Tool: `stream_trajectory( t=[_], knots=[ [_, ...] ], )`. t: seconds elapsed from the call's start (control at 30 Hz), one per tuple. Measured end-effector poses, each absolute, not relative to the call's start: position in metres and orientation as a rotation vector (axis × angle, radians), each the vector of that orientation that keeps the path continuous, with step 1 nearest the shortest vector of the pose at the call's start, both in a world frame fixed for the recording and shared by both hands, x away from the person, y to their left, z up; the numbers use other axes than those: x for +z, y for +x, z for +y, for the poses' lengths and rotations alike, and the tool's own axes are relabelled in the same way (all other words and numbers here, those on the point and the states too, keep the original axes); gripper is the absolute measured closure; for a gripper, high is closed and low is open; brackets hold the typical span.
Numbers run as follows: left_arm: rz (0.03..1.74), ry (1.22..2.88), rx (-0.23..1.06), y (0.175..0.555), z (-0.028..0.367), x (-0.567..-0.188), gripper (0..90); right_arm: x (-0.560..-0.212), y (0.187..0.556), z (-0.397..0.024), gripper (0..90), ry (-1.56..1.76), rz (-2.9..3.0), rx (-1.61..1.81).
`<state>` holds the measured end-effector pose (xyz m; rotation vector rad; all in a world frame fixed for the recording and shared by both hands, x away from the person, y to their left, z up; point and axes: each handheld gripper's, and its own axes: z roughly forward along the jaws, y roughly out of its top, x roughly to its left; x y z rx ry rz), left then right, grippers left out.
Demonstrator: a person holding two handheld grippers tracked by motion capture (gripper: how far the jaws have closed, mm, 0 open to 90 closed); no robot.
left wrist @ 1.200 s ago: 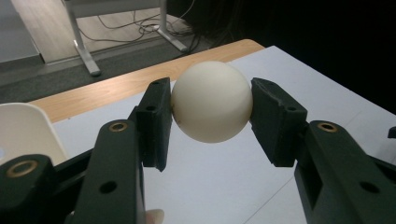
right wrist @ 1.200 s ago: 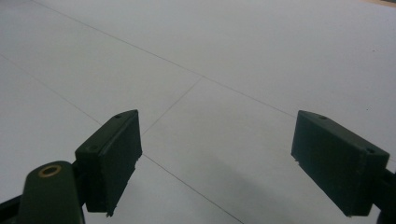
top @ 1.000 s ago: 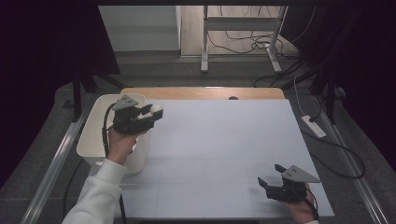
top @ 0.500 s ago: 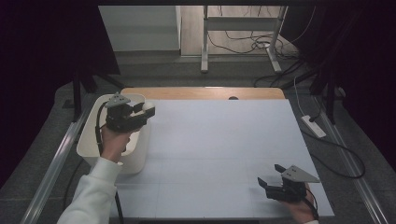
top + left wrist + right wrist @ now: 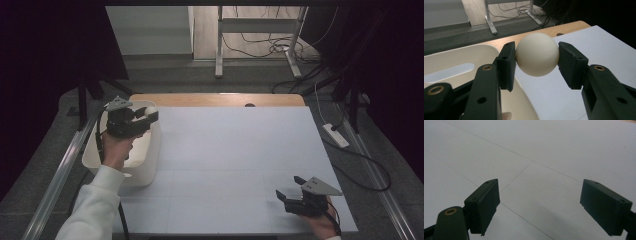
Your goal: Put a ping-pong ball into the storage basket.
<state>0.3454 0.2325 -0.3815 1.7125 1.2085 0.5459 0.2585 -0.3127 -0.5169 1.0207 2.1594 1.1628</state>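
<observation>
Above table's white bin point(image 5: 150, 167), left gripper point(image 5: 537, 56) clamps cream ball point(image 5: 537, 53) between its pads.

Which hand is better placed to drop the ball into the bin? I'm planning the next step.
Left. The left gripper already clamps the cream-white round ball over the white plastic bin. The right gripper sits open on the white table, far away.
</observation>
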Motion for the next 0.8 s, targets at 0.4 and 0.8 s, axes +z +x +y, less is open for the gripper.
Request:
stream_trajectory(
  t=[0.4, 0.8],
  knots=[
    [1.256, 1.695, 0.566, 0.348, 0.247, -0.383, 50.8, -0.517, 0.259, -0.312, 16.1, 1.017, 2.162, 1.163],
    [1.309, 1.69, 0.575, 0.355, 0.255, -0.387, 50.8, -0.517, 0.259, -0.313, 16.1, 1.019, 2.162, 1.163]
  ],
)
